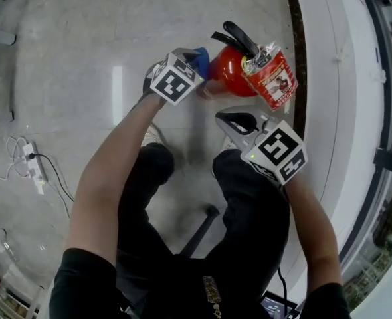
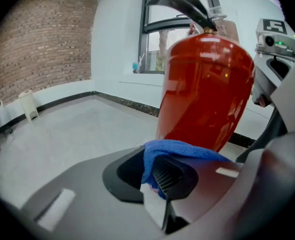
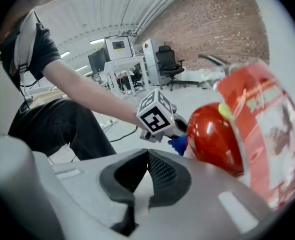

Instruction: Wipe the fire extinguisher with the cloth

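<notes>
A red fire extinguisher (image 1: 228, 70) with a black handle (image 1: 239, 38) and a plastic-wrapped tag (image 1: 276, 82) stands on the pale floor by the wall. My left gripper (image 1: 196, 72) is shut on a blue cloth (image 1: 201, 57), which lies against the extinguisher's left side. In the left gripper view the cloth (image 2: 175, 151) bunches between the jaws of the left gripper (image 2: 160, 184), right before the red body (image 2: 202, 94). My right gripper (image 1: 239, 121) hovers just in front of the extinguisher, shut and empty. The right gripper view shows that gripper (image 3: 147, 176), the red body (image 3: 212, 134) and the tag (image 3: 267, 129).
A dark skirting strip (image 1: 295, 18) and a white ledge run along the right. A power strip (image 1: 31, 161) with cables lies on the floor at left. The person's legs in black trousers (image 1: 249, 205) are below the grippers. Desks and an office chair (image 3: 167, 61) stand far behind.
</notes>
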`<state>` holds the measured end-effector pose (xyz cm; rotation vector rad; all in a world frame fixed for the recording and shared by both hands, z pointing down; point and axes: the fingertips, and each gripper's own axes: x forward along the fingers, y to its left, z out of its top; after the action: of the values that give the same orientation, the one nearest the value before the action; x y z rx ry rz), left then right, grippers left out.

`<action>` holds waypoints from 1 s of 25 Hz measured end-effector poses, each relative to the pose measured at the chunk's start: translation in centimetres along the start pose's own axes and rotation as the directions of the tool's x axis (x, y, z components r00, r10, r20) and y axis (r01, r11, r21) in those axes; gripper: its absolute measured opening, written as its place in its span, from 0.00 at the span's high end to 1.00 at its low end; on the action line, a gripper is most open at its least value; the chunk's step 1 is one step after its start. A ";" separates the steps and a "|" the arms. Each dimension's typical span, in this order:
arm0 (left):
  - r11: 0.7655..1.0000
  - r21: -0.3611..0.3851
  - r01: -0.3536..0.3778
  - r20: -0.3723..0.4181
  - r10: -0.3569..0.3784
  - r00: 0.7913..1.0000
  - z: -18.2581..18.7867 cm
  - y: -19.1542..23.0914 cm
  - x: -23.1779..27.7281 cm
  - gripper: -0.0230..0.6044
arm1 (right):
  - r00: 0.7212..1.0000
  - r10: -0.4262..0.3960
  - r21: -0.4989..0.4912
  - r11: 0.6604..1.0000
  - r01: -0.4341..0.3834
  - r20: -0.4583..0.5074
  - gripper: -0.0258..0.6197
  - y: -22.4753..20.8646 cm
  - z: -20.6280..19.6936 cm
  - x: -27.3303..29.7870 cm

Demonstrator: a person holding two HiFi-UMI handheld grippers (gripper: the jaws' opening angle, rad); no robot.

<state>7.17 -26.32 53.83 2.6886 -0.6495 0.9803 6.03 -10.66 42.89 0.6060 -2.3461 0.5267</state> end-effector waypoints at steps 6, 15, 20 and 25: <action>1.000 0.028 -0.005 0.067 0.003 0.998 4.8 -0.1 -4.0 0.91 | 0.991 -0.100 -0.055 0.993 0.105 0.086 0.96 -0.4 5.3 -3.1; 0.999 0.028 0.019 0.080 -0.022 0.997 7.3 -1.5 -7.8 0.91 | 0.938 -0.292 -0.042 0.951 0.305 0.187 0.95 -5.4 13.2 -8.1; 0.999 -0.007 0.036 0.060 -0.035 0.998 7.3 -1.8 -9.0 0.91 | 0.930 -0.338 -0.062 0.935 0.349 0.147 0.88 -8.5 15.6 -7.0; 0.999 -0.033 0.030 0.040 -0.029 0.999 7.0 -0.8 -10.2 0.91 | 0.945 -0.323 -0.098 0.940 0.326 0.048 0.75 -10.0 16.4 -4.2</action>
<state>4.54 -24.57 41.85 2.6862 -0.6265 0.9034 6.36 -25.97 30.53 0.9350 -2.2232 0.2430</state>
